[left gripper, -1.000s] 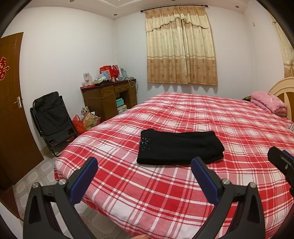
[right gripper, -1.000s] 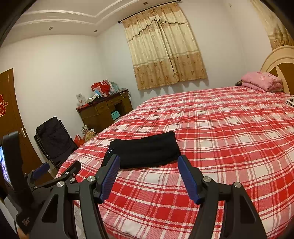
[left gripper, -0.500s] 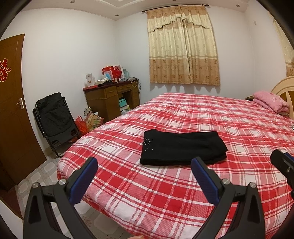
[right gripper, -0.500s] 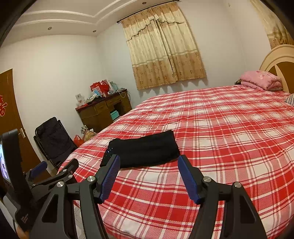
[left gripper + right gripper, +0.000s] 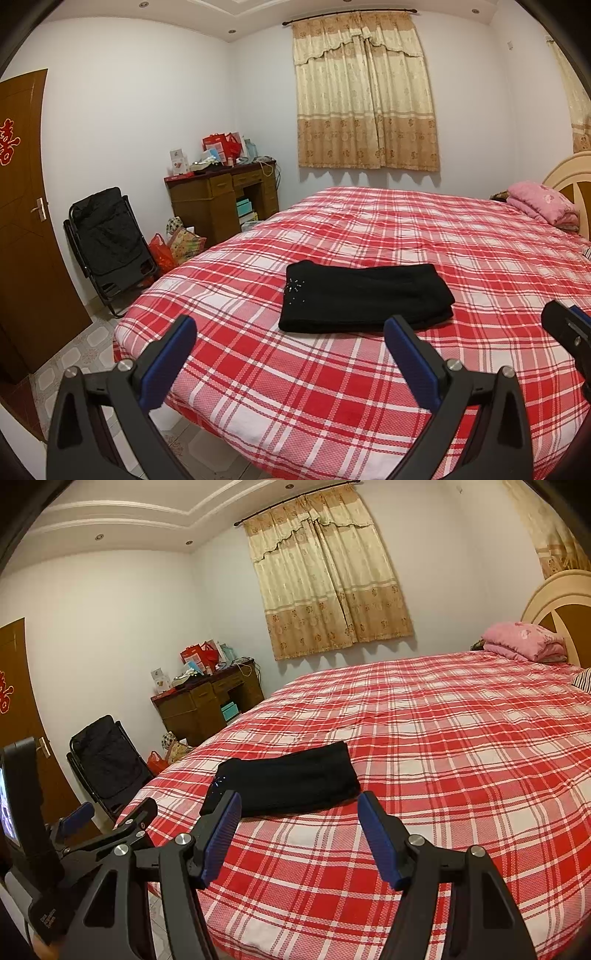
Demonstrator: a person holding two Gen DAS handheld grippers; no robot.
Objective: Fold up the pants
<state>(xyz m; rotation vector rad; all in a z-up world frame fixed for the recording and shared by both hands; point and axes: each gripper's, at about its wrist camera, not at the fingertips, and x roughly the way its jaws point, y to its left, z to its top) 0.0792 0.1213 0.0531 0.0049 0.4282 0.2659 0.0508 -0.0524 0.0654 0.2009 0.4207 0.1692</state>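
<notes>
Plaid bed (image 5: 369, 387) (folded pants (image 5: 364, 299) atop), desk (image 5: 221, 199) probably cluttered.

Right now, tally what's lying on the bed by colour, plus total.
Black: 1, the folded pants near the foot of the bed.
Pink: 1, the folded quilt by the headboard.
Striped: 1, an item cut off at the frame edge; what it is cannot be told.
Total: 3

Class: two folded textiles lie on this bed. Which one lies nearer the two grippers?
The black folded pants on the red plaid bedspread, just beyond the jaws. The pink folded blanket lies far off by the headboard.
</notes>
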